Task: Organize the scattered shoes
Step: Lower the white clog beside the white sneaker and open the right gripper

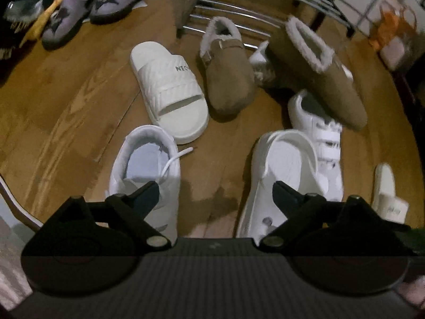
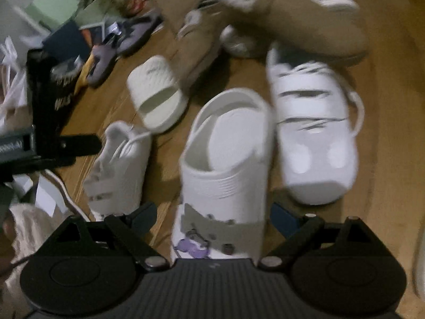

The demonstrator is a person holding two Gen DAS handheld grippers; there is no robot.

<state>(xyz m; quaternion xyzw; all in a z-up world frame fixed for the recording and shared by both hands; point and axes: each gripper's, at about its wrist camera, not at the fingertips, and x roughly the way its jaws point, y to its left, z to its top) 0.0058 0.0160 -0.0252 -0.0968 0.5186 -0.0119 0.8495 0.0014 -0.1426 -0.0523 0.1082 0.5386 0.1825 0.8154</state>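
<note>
Blk fingers [image 1: 148, 194], silver pivot screws [image 1: 156, 240].

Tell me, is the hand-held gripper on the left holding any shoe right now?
No. The left hand-held gripper is open with only bare floor between its fingers; the white lace-up sneaker and the white clog lie to either side, ungripped.

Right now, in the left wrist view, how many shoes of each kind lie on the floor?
Grey star-patch shoes: 2
Cream slides: 2
Tan fleece-lined clogs: 2
White sneakers: 2
White foam clog: 1
Total: 9
Pale shape between the tan clogs: unclear, not counted.
</note>
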